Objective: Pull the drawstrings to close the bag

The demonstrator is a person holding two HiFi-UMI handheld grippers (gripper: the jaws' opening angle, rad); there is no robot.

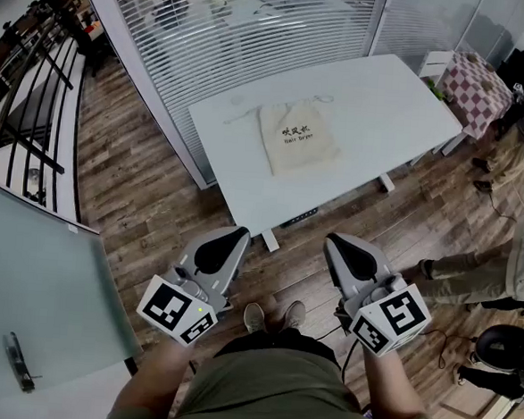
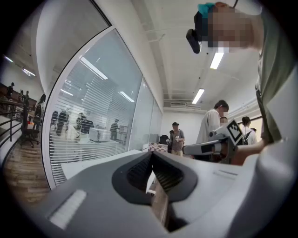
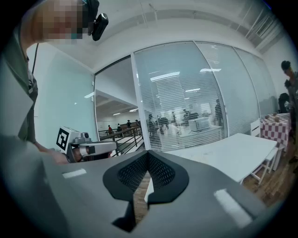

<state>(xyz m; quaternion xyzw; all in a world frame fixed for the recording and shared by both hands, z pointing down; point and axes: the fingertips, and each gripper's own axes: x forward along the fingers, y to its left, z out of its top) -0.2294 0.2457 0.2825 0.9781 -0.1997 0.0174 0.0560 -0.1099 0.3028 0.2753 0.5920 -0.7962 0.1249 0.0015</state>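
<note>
A beige drawstring bag (image 1: 296, 138) with dark print lies flat on the white table (image 1: 394, 106), its mouth toward the far edge. Thin drawstrings (image 1: 316, 100) trail from both sides of the mouth onto the tabletop. My left gripper (image 1: 242, 232) and right gripper (image 1: 331, 238) are held low near my waist, well short of the table's near edge, both shut and empty. In the left gripper view the left gripper (image 2: 151, 154) has its jaws together, and the right gripper (image 3: 147, 153) looks the same in its own view. The bag is not visible in either gripper view.
Wood floor lies between me and the table. A glass wall with blinds (image 1: 249, 15) runs behind the table, and a railing (image 1: 28, 98) is at the left. A checkered-cloth table (image 1: 476, 89) and a person's legs (image 1: 473, 264) are at the right. Several people (image 2: 214, 125) stand beyond.
</note>
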